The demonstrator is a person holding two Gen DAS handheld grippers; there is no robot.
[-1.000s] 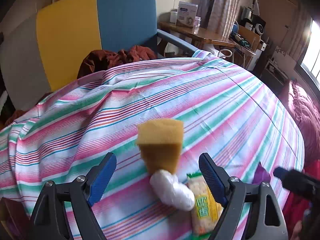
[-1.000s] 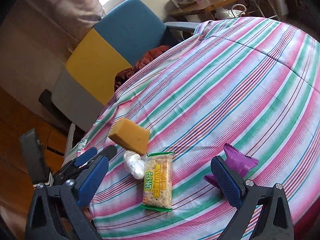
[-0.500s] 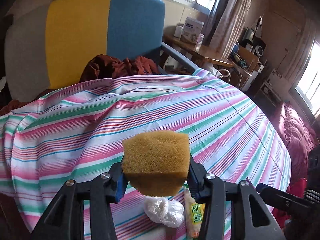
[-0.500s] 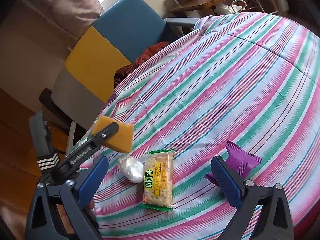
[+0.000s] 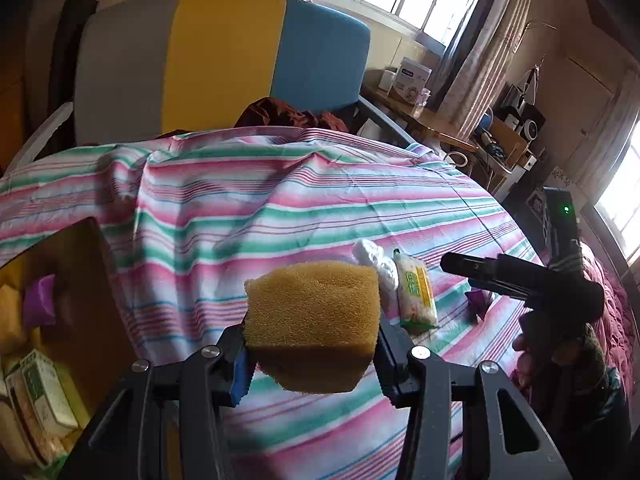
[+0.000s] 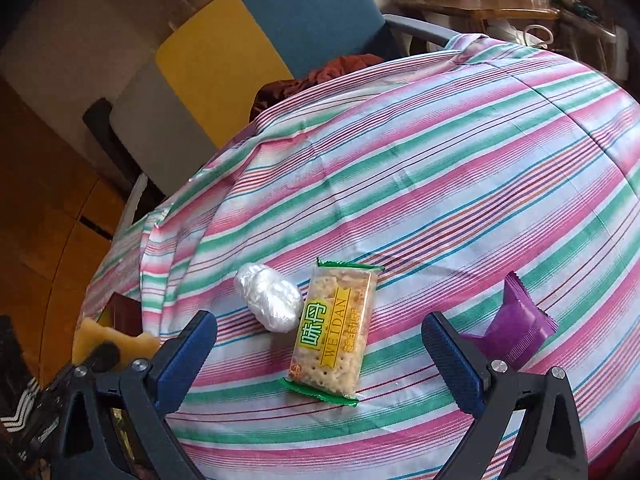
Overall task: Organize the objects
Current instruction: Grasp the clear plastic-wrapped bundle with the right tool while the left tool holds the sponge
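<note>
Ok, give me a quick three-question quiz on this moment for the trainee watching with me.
1. True or false: the left tongs are shut on the sponge.
2. Which thing lies between the white plastic ball and the purple packet on the striped cloth?
A. a spoon
B. the cracker packet
C. a cup
3. Fill in: the right tongs are ____, with nothing between their pads.

Key: 1 true; 2 B; 3 open.
</note>
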